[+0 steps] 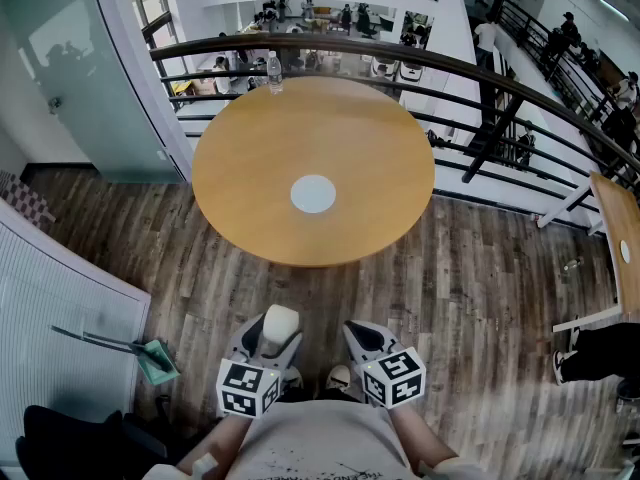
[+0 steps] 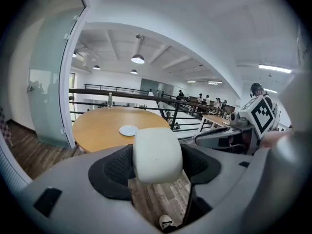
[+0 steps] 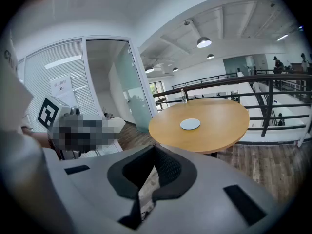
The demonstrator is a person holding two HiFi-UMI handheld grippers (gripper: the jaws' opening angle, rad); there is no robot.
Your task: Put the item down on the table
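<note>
A: Head view first. Shows the left gripper (image 1: 277,330) pinching the white item (image 1: 282,324) well short of the round table (image 1: 250,158), over the wood floor (image 1: 470,268). Shows the right gripper (image 1: 360,336) just beside it, equally short of the table, pressed shut on nothing.

B: Biggest risk from there?

A: Probably letting go early. Would drop the item on the floor in front of the table. Overshooting, too: could nudge the white disc (image 1: 313,194) at the table's centre, or further on the bottle (image 1: 274,72) at its far edge.

B: Room to move?

A: Plenty. Bare top all round the disc, nothing along the near edge. Beyond the far edge, only the railing (image 1: 440,61) and a lower level, so better kept to the near half.

B: Left gripper view?

A: Fills the middle with the item, gripped between both pads and covering part of the table's near edge. Might make that rim hard to judge on the way in. Could clip it if brought in low.

B: Right gripper view?

A: Confirms closed, empty jaws, with the table ahead and a glass door (image 3: 124,82) off its left side. No clutter this side of the table. Worth keeping that gripper out of the left one's path.
</note>
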